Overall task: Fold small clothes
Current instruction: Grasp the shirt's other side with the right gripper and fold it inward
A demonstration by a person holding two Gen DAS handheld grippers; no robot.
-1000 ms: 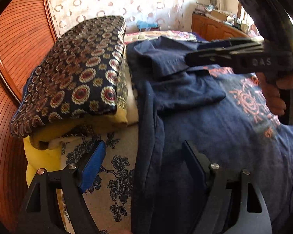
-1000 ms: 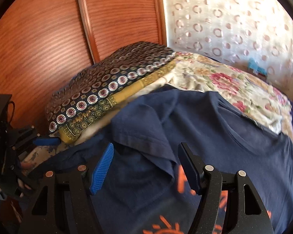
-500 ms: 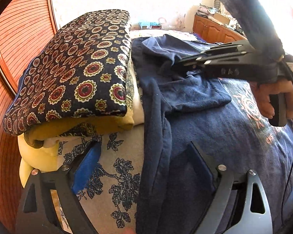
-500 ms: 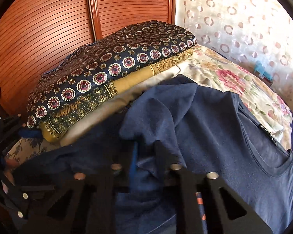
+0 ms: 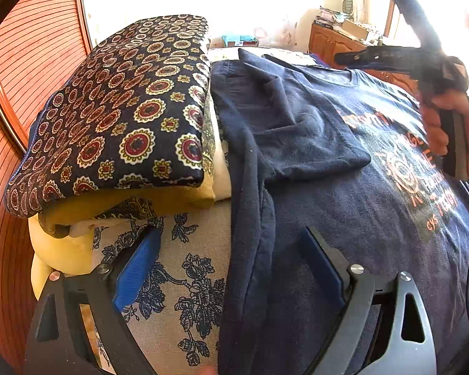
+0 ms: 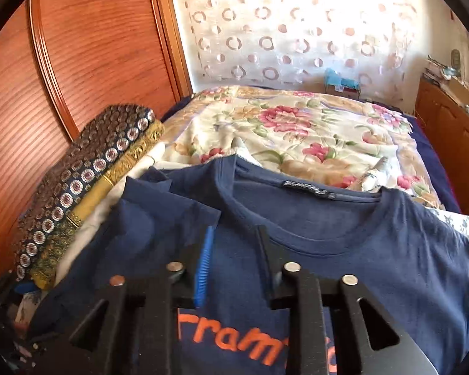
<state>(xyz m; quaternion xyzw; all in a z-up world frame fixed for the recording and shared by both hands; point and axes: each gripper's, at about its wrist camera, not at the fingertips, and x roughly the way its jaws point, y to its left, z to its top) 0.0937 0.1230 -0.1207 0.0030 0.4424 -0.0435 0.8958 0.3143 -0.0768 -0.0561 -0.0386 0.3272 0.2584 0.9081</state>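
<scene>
Two grippers sit open over the blue shirt [image 5: 344, 193] on the bed [image 6: 297, 125], so I think I should pinch its long side edge with my left gripper [image 5: 231, 268] and near the collar with my right gripper [image 6: 233, 259], then fold slowly.

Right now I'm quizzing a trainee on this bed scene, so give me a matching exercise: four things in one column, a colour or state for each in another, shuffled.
Things:
1. T-shirt
2. top folded cloth on the stack
3. left gripper
4. bedspread

Descriptions:
A. pink flowers on cream
B. navy with orange print
C. open, straddling the shirt's side edge
D. dark with red and gold medallions

Pairs: 1-B, 2-D, 3-C, 4-A
</scene>
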